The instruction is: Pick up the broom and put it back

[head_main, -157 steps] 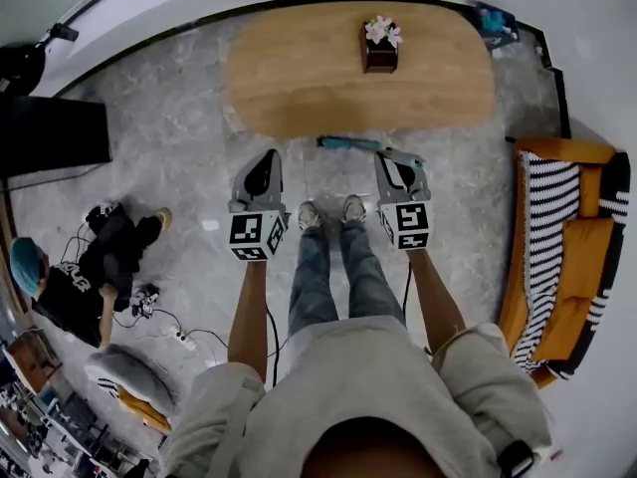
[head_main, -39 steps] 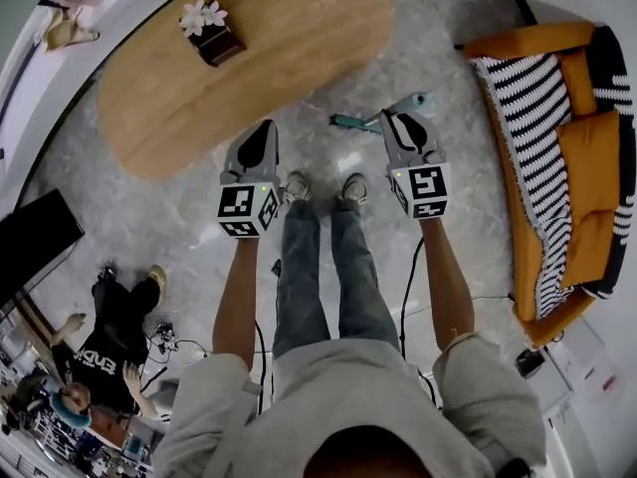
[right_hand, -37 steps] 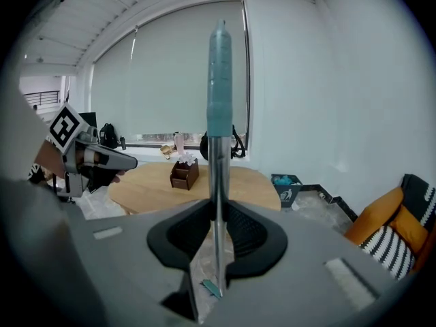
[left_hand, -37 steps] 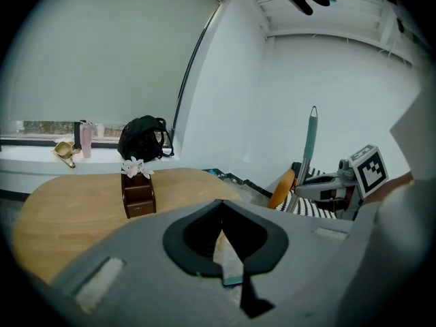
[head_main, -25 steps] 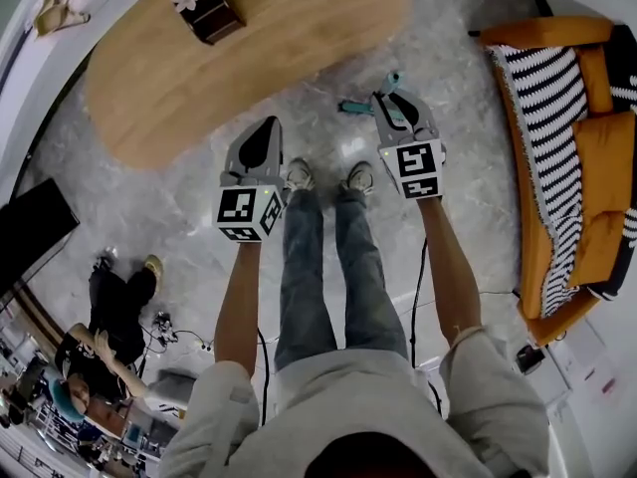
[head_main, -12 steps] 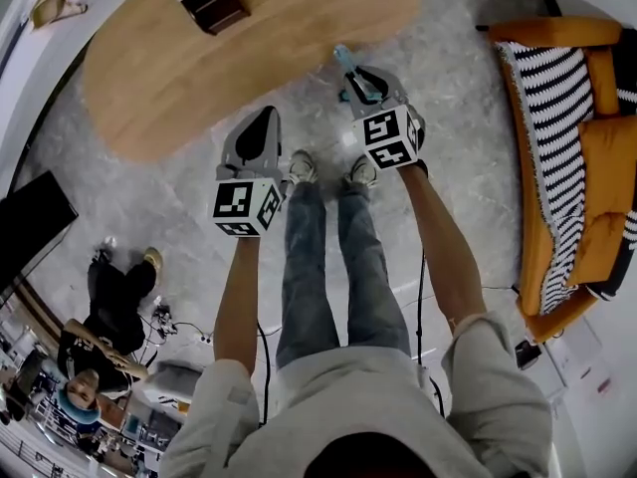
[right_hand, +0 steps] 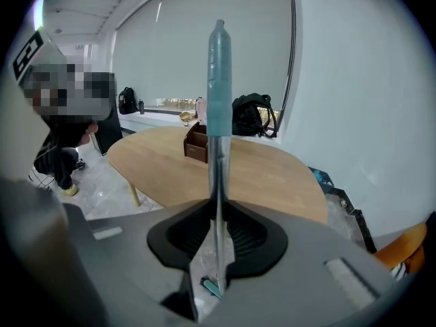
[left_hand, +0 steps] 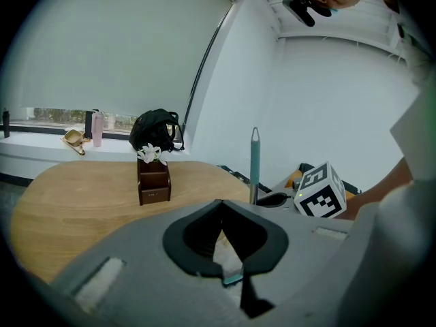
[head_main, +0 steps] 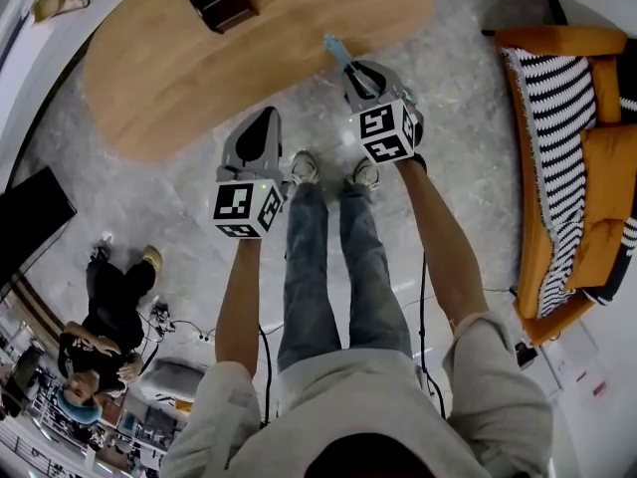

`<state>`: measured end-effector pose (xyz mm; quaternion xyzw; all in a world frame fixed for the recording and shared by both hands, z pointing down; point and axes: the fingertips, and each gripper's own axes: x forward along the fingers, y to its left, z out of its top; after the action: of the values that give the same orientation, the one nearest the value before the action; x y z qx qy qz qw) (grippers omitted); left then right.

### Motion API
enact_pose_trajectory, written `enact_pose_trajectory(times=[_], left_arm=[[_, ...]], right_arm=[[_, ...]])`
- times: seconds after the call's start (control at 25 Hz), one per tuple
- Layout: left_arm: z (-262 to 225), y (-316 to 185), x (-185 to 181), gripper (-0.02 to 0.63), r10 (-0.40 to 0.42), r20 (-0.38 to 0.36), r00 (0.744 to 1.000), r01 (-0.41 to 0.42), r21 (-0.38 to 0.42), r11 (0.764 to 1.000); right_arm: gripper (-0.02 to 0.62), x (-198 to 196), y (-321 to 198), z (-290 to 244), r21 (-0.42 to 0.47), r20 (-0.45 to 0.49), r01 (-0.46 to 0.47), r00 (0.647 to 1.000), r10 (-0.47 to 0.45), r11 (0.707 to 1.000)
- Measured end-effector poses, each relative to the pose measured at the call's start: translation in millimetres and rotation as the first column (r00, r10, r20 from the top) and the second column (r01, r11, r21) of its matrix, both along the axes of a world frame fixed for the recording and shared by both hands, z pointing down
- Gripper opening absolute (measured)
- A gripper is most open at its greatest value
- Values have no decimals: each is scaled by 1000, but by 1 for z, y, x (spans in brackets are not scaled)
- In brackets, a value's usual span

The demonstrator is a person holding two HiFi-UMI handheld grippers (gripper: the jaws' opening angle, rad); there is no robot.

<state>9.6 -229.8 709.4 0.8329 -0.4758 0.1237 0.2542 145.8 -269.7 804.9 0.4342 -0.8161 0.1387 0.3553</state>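
Observation:
The broom has a thin silver pole with a teal grip (right_hand: pixel 218 80) and a teal head (right_hand: pixel 211 288) low down by the floor. My right gripper (right_hand: pixel 218 199) is shut on the pole, which stands nearly upright between the jaws. In the head view the teal grip (head_main: pixel 336 48) sticks out past my right gripper (head_main: pixel 358 68), towards the table edge. My left gripper (head_main: pixel 267 118) hangs left of the person's shoes, its jaw tips touching and nothing in them. In the left gripper view (left_hand: pixel 219 201) the broom's grip (left_hand: pixel 255 162) rises beside the right gripper's marker cube (left_hand: pixel 321 191).
An oval wooden table (head_main: pixel 199 58) with a brown flower box (head_main: pixel 221 3) stands just ahead. An orange sofa with a striped blanket (head_main: pixel 567 118) fills the right side. A person (head_main: pixel 100 327) sits on the grey floor at the left among cables, near a black cabinet (head_main: pixel 25 227).
The right gripper has moved left and towards the table with the broom, and the handle has swung from lying low to nearly upright. The left gripper has barely shifted.

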Motion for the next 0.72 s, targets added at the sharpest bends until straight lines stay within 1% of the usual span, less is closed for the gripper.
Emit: enact_pose_trajectory(times=[0.32, 0.56, 0.72], left_arm=[[3, -7, -10, 3, -16, -4, 1000, 16, -2, 1000], [6, -10, -14, 3, -21, -1, 1000, 21, -2, 1000], [5, -9, -16, 3, -28, -2, 1000, 28, -3, 1000]], right_arm=[[75, -5, -32, 9, -8, 1, -7, 1000, 7, 1000], [77, -10, -46, 15, -11, -8, 11, 1000, -11, 1000], [78, -9, -54, 14, 0, -13, -8, 1000, 8, 1000]])
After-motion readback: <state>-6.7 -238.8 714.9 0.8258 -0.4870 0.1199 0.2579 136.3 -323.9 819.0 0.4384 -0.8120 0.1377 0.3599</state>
